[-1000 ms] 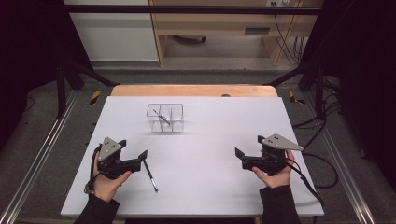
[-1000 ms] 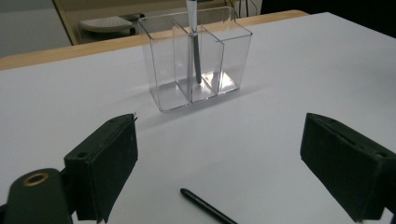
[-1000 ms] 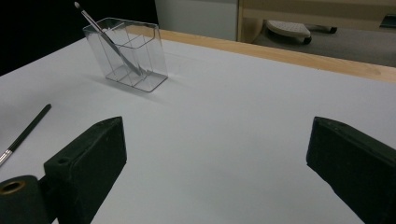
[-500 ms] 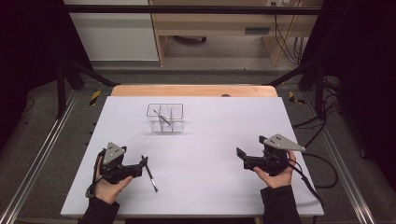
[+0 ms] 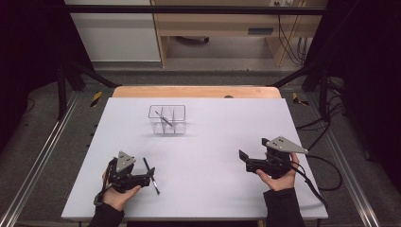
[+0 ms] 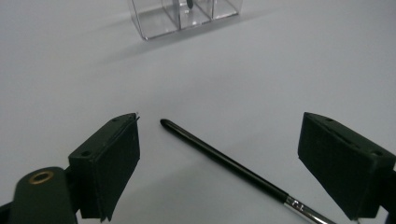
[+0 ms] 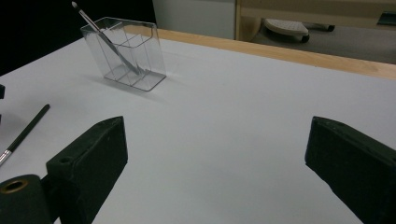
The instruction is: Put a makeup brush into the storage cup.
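The left tool has been drawing back toward the near edge over the last second and is now sitting low beside the black brush. In the left gripper view its jaws are standing wide apart, and the brush is lying flat on the surface between them, untouched, its metal ferrule toward the tool. Judged from this, the left tool is lining up for a pick that is not yet made.

The right tool is holding much the same station at the right, jaws apart and gripping nothing; the right gripper view confirms the gap.

The clear divided holder is standing well apart, toward the far side, with a second brush leaning inside it.

The white surface is otherwise bare. Beyond it, a wooden edge, grey floor, a wooden bench and trailing cables are showing; the sides of the room are dark.
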`<state>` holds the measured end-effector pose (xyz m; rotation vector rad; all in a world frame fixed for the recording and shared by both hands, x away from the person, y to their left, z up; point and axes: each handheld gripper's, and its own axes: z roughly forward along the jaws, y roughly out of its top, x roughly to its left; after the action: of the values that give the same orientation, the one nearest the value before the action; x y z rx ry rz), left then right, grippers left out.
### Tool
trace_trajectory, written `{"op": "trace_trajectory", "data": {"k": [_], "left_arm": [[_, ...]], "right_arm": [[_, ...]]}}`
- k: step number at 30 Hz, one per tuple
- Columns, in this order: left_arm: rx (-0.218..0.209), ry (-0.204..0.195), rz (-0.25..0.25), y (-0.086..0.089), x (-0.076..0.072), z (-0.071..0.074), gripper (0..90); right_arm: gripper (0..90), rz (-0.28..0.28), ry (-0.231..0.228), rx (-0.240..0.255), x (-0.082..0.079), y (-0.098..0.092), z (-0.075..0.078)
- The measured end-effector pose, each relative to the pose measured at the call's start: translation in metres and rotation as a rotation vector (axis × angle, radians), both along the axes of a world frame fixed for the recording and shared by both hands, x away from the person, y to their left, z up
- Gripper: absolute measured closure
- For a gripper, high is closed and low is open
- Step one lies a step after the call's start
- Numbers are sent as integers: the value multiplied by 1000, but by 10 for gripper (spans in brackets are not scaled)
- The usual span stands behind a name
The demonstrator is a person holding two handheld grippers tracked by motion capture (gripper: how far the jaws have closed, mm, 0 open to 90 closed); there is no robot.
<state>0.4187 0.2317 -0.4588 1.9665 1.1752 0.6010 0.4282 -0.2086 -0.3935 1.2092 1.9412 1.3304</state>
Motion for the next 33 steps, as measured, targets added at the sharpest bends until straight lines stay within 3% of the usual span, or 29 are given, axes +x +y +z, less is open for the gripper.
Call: {"op": "trace_trajectory", "data": {"k": [17,21,33], "left_arm": [[72,98,-32,-17,0,-20,274],[66,116,-36,-18,1,-21,325],[66,122,-42,-20,-1,-20,462]], "right_arm": [[69,-2,1,5,0,1,0],[69,-5,3,1,0,2,-1],[69,-10,8,-4,0,2,-1]]}}
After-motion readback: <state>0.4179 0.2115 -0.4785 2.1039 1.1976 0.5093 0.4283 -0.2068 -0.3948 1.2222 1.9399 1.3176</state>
